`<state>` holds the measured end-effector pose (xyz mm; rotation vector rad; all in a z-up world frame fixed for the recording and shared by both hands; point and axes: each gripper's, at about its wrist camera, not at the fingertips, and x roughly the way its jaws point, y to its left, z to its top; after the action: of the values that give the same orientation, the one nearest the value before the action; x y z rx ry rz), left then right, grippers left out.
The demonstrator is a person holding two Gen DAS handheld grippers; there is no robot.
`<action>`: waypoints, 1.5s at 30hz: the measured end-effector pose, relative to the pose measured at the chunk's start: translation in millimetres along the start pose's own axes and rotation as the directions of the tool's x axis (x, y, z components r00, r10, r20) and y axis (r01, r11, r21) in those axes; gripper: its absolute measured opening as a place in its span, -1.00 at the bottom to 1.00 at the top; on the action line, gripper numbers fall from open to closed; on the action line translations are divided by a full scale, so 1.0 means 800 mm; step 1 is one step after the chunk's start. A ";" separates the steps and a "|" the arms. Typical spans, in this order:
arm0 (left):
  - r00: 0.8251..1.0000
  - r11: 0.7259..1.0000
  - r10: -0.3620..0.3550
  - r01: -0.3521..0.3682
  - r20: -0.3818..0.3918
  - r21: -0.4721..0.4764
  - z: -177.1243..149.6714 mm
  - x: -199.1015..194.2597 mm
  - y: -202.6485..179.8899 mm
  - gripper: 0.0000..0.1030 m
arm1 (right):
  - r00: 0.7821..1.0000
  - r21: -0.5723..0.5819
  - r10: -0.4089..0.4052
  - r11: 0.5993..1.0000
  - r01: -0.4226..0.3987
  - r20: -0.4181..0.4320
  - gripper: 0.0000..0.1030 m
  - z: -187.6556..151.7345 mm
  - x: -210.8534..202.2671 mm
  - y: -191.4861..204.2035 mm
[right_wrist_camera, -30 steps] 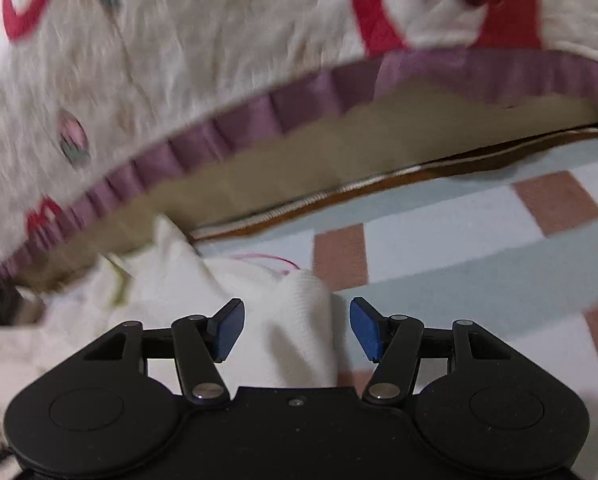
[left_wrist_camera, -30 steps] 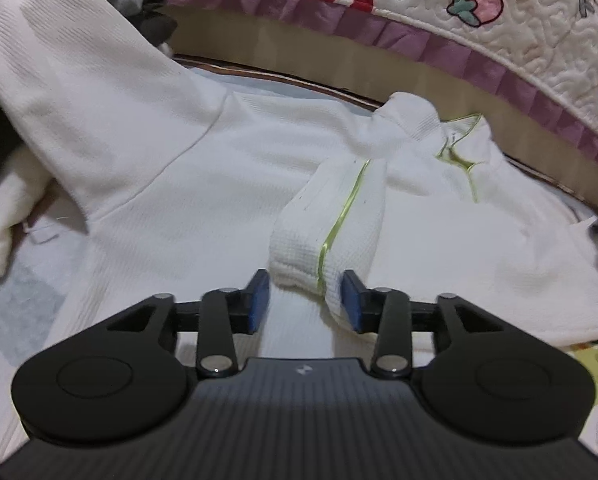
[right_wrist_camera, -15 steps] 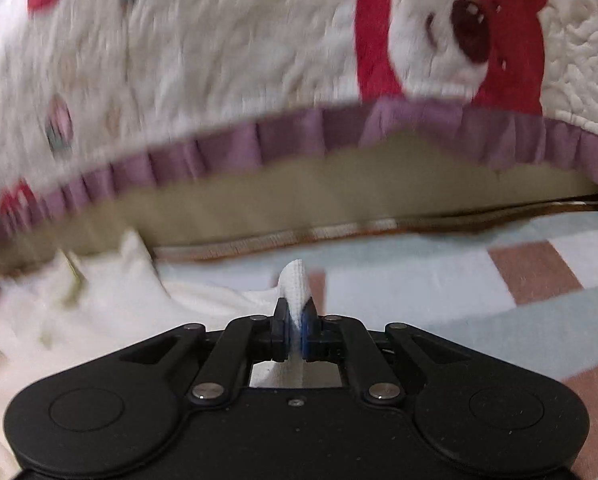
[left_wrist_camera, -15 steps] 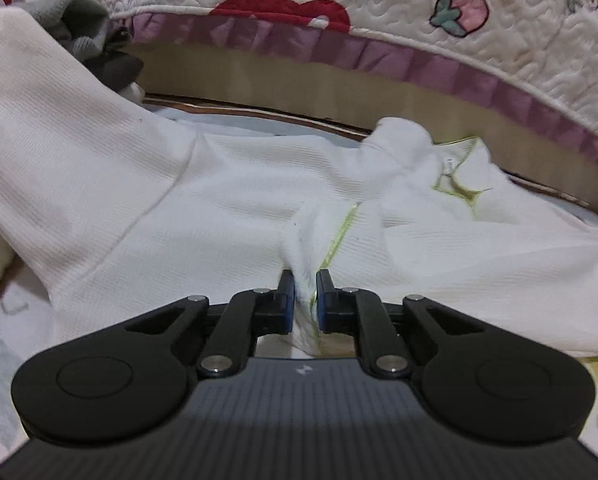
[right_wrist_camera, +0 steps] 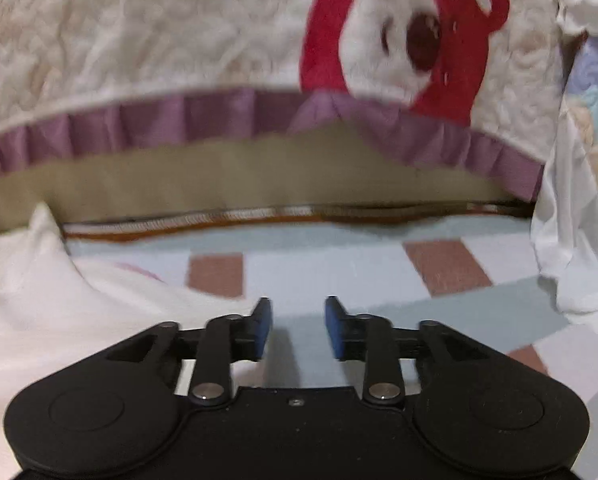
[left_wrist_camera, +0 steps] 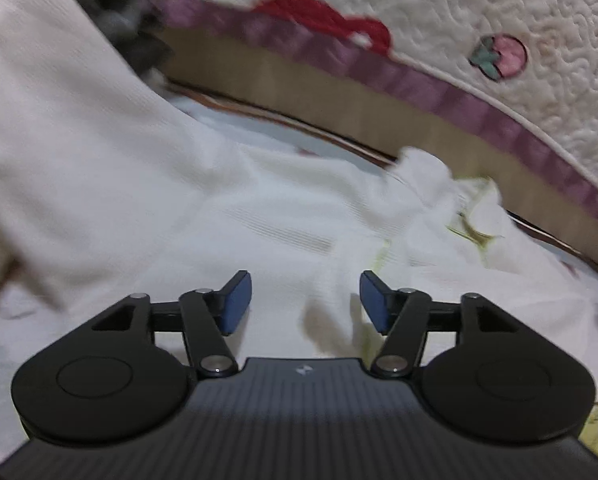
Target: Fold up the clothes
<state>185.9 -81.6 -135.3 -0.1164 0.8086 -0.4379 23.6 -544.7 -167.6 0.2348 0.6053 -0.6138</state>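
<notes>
Left gripper [left_wrist_camera: 305,302] wide open, empty, low over white top [left_wrist_camera: 227,216]; raised ridge of cloth between pads. Right gripper [right_wrist_camera: 298,328] part open, empty, over checked sheet [right_wrist_camera: 339,264]; top's edge at 9 o'clock. Top spread, rumpled, collar [left_wrist_camera: 471,212] at 1 o'clock. Judgement: pinch ridge deep, both layers. Beyond: quilt [right_wrist_camera: 179,40] overhang at 12; grey clothes [left_wrist_camera: 127,24] at 11 crowd sleeve side.

1. One white garment [left_wrist_camera: 259,208], spread ahead of the left tool [left_wrist_camera: 305,300].
2. One dark grey garment [left_wrist_camera: 127,28], far left of that tool.
3. One quilted cover [right_wrist_camera: 179,40] beyond the right tool [right_wrist_camera: 297,326].
4. One checked sheet [right_wrist_camera: 379,280] under the right tool.
5. Two tools, both with fingers apart.
</notes>
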 end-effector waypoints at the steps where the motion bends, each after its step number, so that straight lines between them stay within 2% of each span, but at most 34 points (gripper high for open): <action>1: 0.999 1.000 -0.020 0.020 -0.032 0.013 0.004 0.012 -0.005 0.21 | 1.000 -0.004 0.023 1.000 -0.023 0.014 -0.11 0.006 -0.009 0.006; 2: 0.997 0.998 -0.004 0.008 -0.072 0.057 0.007 0.023 -0.017 0.21 | 0.998 -0.015 0.063 0.998 -0.063 0.022 -0.10 0.008 -0.017 0.018; 3: 0.992 0.992 0.042 -0.027 -0.119 0.125 0.008 0.035 -0.031 0.13 | 0.994 -0.028 0.106 0.994 -0.105 0.028 -0.09 0.011 -0.025 0.030; 4: 0.987 0.978 0.091 -0.063 -0.136 0.198 0.007 0.042 -0.045 -0.15 | 0.986 -0.034 0.164 0.986 -0.163 0.029 -0.09 0.009 -0.031 0.042; 5: 0.988 0.955 0.123 -0.093 -0.093 0.282 0.004 0.040 -0.063 -0.93 | 0.974 -0.038 0.223 0.974 -0.222 0.028 -0.06 0.006 -0.036 0.054; 6: 0.991 0.929 0.124 -0.100 -0.044 0.355 0.001 0.033 -0.080 -0.91 | 0.959 -0.043 0.282 0.959 -0.280 0.026 -0.04 0.004 -0.042 0.065; 7: 0.992 0.917 0.128 -0.124 0.014 0.379 0.001 0.023 -0.090 -0.91 | 0.948 -0.063 0.319 0.946 -0.317 0.009 -0.04 -0.002 -0.044 0.076; 9: 0.981 0.914 0.152 -0.187 0.124 0.359 0.004 0.003 -0.098 -0.89 | 0.923 -0.105 0.382 0.918 -0.384 -0.033 -0.04 -0.016 -0.046 0.097; 10: 0.974 0.926 0.170 -0.210 0.150 0.315 0.006 -0.001 -0.093 -0.85 | 0.909 -0.124 0.413 0.901 -0.416 -0.055 -0.04 -0.022 -0.048 0.108; 12: 0.965 0.945 0.218 -0.246 0.144 0.216 0.009 -0.001 -0.074 -0.53 | 0.883 -0.167 0.458 0.867 -0.469 -0.102 -0.04 -0.035 -0.050 0.128; 15: 0.957 0.944 0.288 -0.291 0.039 0.156 0.008 -0.001 -0.046 -0.27 | 0.851 -0.190 0.497 0.831 -0.523 -0.169 -0.04 -0.048 -0.052 0.148; 17: 0.953 0.943 0.301 -0.304 0.041 0.136 0.005 -0.019 -0.032 -0.15 | 0.829 -0.194 0.521 0.808 -0.556 -0.204 -0.04 -0.054 -0.053 0.161; 21: 0.936 0.936 0.340 -0.346 0.088 0.069 0.012 -0.063 -0.007 -0.10 | 0.807 -0.231 0.527 0.778 -0.584 -0.265 -0.01 -0.072 -0.056 0.194; 24: 0.909 0.919 0.393 -0.393 0.139 -0.026 0.032 -0.102 0.027 -0.10 | 0.803 -0.306 0.529 0.743 -0.595 -0.276 0.17 -0.088 -0.075 0.225; 27: 0.884 0.899 0.437 -0.424 0.165 -0.109 0.054 -0.146 0.067 -0.09 | 0.795 -0.476 0.538 0.641 -0.602 -0.280 0.14 -0.108 -0.108 0.259; 29: 0.881 0.894 0.443 -0.420 0.166 -0.157 0.068 -0.174 0.093 -0.09 | 0.795 -0.568 0.542 0.576 -0.588 -0.272 0.14 -0.123 -0.129 0.279; 33: 0.861 0.864 0.467 -0.396 0.201 -0.311 0.096 -0.203 0.166 -0.03 | 0.803 -0.498 0.535 0.639 -0.587 -0.260 0.14 -0.115 -0.146 0.273; 34: 0.861 0.854 0.467 -0.381 0.200 -0.353 0.103 -0.203 0.186 -0.03 | 0.806 -0.477 0.533 0.655 -0.586 -0.258 0.14 -0.113 -0.150 0.272; 35: 0.870 0.845 0.458 -0.363 0.182 -0.393 0.110 -0.194 0.207 -0.03 | 0.808 -0.456 0.531 0.671 -0.585 -0.255 0.14 -0.111 -0.154 0.270; 37: 0.875 0.824 0.464 -0.370 0.137 -0.429 0.121 -0.177 0.241 -0.01 | 0.813 -0.413 0.527 0.701 -0.581 -0.250 0.14 -0.107 -0.162 0.266; 40: 0.856 0.800 0.505 -0.418 0.109 -0.430 0.132 -0.156 0.267 0.16 | 0.818 -0.339 0.521 0.744 -0.576 -0.245 0.15 -0.104 -0.170 0.251; 42: 0.850 0.808 0.505 -0.405 0.148 -0.427 0.136 -0.151 0.270 0.33 | 0.843 -0.368 0.500 0.759 -0.537 -0.201 0.19 -0.108 -0.178 0.241; 45: 0.841 0.817 0.500 -0.379 0.207 -0.434 0.137 -0.145 0.274 0.37 | 0.874 -0.440 0.450 0.757 -0.483 -0.186 0.21 -0.112 -0.175 0.231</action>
<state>267.9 158.7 -40.1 -0.3393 0.5694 0.1926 2.0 -297.3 -150.5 -0.0626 0.7141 0.0449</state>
